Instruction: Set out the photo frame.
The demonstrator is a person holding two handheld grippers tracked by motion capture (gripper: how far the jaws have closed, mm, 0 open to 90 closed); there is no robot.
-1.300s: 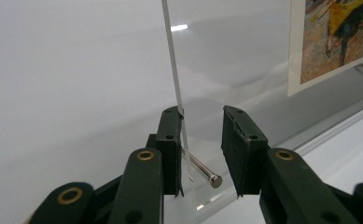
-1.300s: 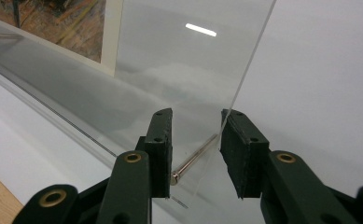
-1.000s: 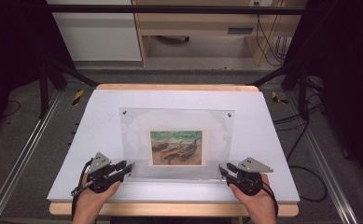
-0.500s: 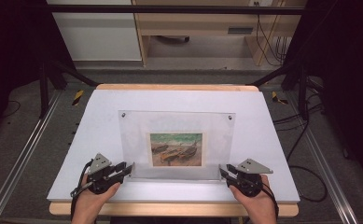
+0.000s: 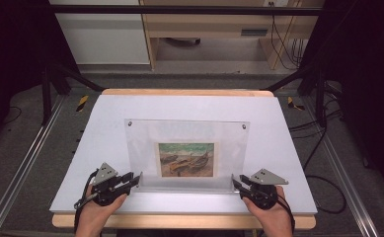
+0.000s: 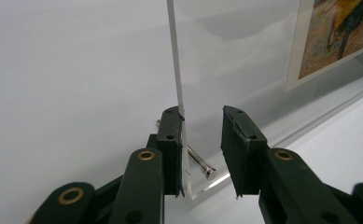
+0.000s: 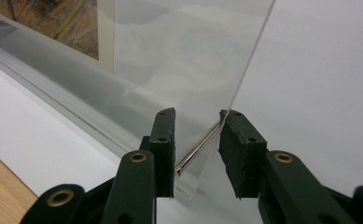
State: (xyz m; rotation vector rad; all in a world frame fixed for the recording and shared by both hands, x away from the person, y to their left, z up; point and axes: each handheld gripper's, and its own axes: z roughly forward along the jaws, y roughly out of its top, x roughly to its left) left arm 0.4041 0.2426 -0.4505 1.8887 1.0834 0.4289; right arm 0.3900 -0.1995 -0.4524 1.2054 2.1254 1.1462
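Observation:
A clear acrylic picture frame (image 5: 187,136) stands on the white table (image 5: 105,123), holding a small painting of boats (image 5: 186,159). My left gripper (image 5: 136,178) is at the frame's lower left corner, open. In the left gripper view the sheet's edge (image 6: 174,65) rises between the jaws of that gripper (image 6: 201,121), against the left jaw, with a metal pin (image 6: 198,163) below. My right gripper (image 5: 236,181) is at the lower right corner, also open. The right gripper view has the sheet's corner (image 7: 184,60) and a pin (image 7: 198,149) inside the gap of that gripper (image 7: 197,119).
The table's wooden front edge (image 5: 179,221) runs just under both hands. Metal rails (image 5: 26,163) flank the table on each side. Cables (image 5: 323,143) lie on the floor at the right. A wooden shelf unit (image 5: 214,29) stands beyond the far edge.

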